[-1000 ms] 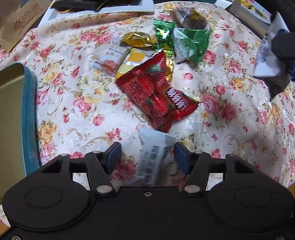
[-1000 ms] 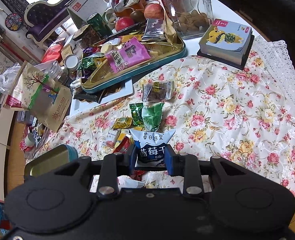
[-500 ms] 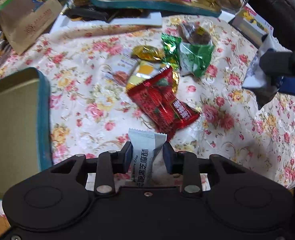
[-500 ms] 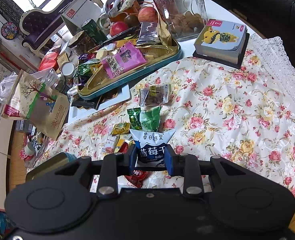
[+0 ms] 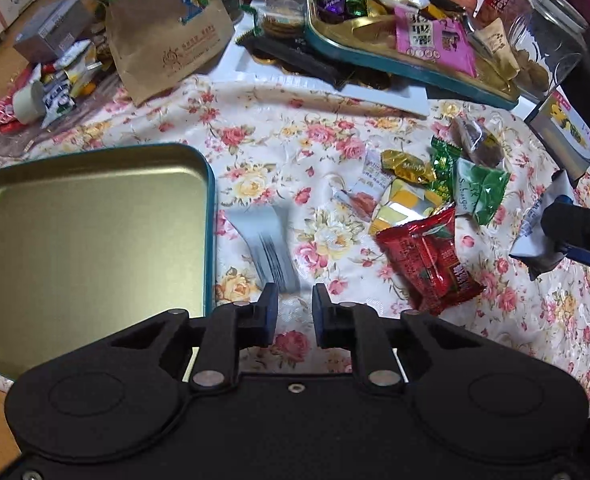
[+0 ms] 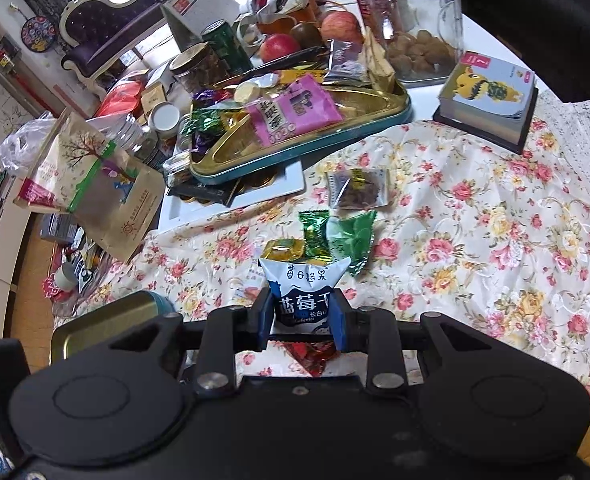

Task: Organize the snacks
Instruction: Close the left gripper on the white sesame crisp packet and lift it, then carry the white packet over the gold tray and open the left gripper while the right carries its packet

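My left gripper [image 5: 293, 300] is shut on the near end of a white-grey snack packet [image 5: 267, 248]. The packet hangs blurred over the floral cloth, just right of the empty gold tin [image 5: 209, 208] with a teal rim. My right gripper [image 6: 301, 314] is shut on a blue-and-white blueberry packet [image 6: 301, 280]. That packet [image 5: 535, 232] also shows at the right edge of the left wrist view. Between the two grippers lies a pile with a red packet [image 5: 427, 264], a green packet [image 5: 479, 196], a gold candy [image 5: 407, 168] and a yellow packet [image 5: 403, 204].
A second teal-rimmed tin [image 6: 295, 152] full of snacks sits at the back on a white tray. Behind it stand a glass jar [image 6: 415, 20], fruit and cans. A brown paper bag [image 5: 167, 28] leans at the back left. A boxed card deck [image 6: 491, 96] sits on the right.
The left jaws closed on the white packet, lifted it and carried it left, from beside the red packet to next to the empty tin. The right gripper shifted slightly with its packet.
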The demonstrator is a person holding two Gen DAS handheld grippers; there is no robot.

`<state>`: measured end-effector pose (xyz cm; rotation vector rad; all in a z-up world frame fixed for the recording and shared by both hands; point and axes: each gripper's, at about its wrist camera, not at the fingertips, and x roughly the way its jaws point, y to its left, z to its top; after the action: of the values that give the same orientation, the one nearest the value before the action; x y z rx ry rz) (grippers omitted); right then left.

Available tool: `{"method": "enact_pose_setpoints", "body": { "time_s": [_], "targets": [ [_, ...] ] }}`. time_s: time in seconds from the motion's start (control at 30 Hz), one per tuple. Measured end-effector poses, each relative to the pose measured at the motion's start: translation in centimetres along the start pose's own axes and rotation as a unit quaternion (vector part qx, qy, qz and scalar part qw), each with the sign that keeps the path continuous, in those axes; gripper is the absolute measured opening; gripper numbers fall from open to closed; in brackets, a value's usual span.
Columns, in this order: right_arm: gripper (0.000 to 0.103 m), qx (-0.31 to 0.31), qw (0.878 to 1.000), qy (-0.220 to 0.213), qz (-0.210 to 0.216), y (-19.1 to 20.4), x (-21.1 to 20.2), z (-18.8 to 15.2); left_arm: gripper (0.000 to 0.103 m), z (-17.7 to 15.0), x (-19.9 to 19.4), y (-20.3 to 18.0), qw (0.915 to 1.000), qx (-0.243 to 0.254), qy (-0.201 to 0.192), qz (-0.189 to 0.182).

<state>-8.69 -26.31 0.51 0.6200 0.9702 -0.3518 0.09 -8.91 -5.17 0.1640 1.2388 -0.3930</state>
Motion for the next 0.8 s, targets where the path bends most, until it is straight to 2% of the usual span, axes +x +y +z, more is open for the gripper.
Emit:
{"method": "enact_pose_setpoints", "body": {
  "time_s": [0.07,0.13,0.23,0.27,0.37,0.47,0.53,0.8],
  "targets": [
    [0.032,-0.005,1.0,0.002,-0.002,0.4,0.2,-0.2,0.024,0.1,1.0,0.1,0.9999,-0.01,0.012,-0.004],
    [0.032,-0.007,1.0,0.003,-0.001,0.5,0.3,-0.3,0.024,0.4,1.4,-0.1,0.9999,-0.012,0.007,0.006],
    [0.032,-0.004,1.0,0.002,0.001,0.2,0.2,-0.2,0.029,1.3,1.2,-0.4,0.9995,-0.014,-0.019,0.019],
    [0.032,-0.003,1.0,0.0,0.0,0.1,0.1,-0.1,0.033,1.8,0.9,-0.2,0.9993,-0.02,-0.027,0.016],
    [0.032,0.006,1.0,-0.008,0.001,-0.7,-0.4,0.2,0.035,3.1,0.4,0.6,0.9977,-0.056,-0.039,-0.002],
    [0.032,0.012,1.0,-0.017,0.006,-1.3,-1.0,0.6,0.049,4.2,0.4,0.9,0.9957,-0.076,-0.054,0.003],
    [0.031,0.012,1.0,-0.023,0.008,-1.6,-1.4,0.7,0.051,4.3,0.6,0.9,0.9947,-0.077,-0.065,0.018],
    [0.031,0.006,0.999,-0.031,0.015,-1.9,-2.1,0.8,0.051,4.4,3.8,0.6,0.9939,-0.091,-0.035,0.053]
  ]
}}
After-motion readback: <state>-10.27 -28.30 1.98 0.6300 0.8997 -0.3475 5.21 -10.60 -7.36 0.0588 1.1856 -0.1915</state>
